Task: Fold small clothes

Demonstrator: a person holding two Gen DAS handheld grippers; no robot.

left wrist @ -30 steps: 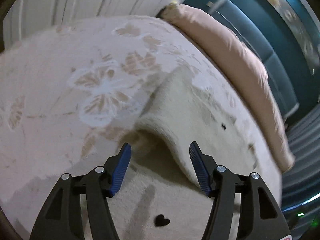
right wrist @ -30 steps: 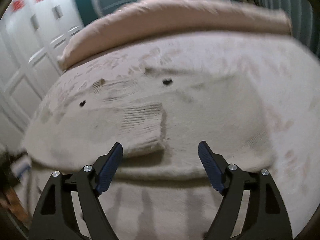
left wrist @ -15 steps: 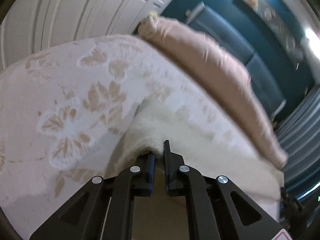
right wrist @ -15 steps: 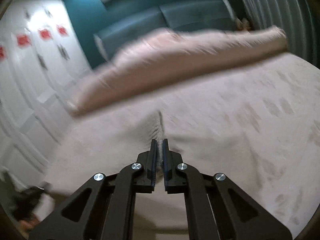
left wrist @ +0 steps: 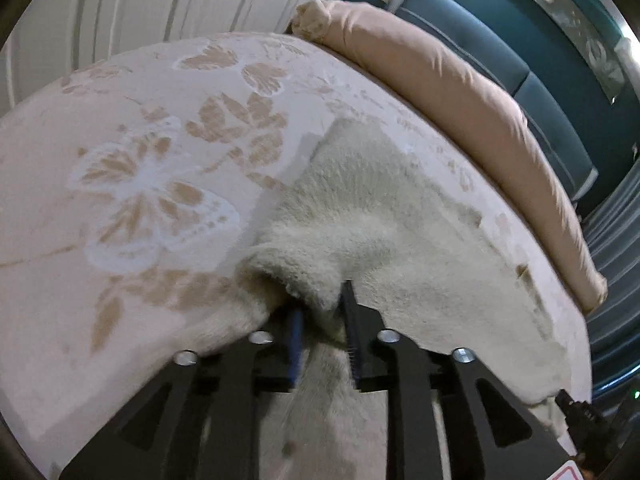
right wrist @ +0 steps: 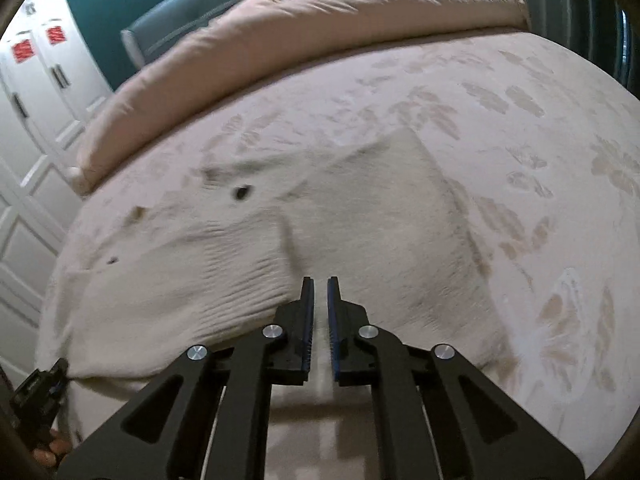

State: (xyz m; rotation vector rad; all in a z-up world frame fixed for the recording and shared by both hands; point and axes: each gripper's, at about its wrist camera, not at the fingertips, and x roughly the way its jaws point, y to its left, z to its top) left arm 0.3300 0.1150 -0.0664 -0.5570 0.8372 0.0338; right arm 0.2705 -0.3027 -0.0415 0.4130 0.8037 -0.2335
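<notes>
On bed [right wrist: 520,92], 1 sweater [right wrist: 360,208]; 2 grippers [left wrist: 322,320] [right wrist: 319,312] opening

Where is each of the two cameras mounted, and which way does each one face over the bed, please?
Left wrist view: sits on the left claw, looking down along its fingers at the cream sweater; fabric bunches between the opening jaws.
Right wrist view: sits on the right claw, looking down over the sweater; its jaws, nearly shut, are opening.
Shared: both views show the sweater, the floral bedspread, the pink duvet roll and the teal headboard.
</notes>
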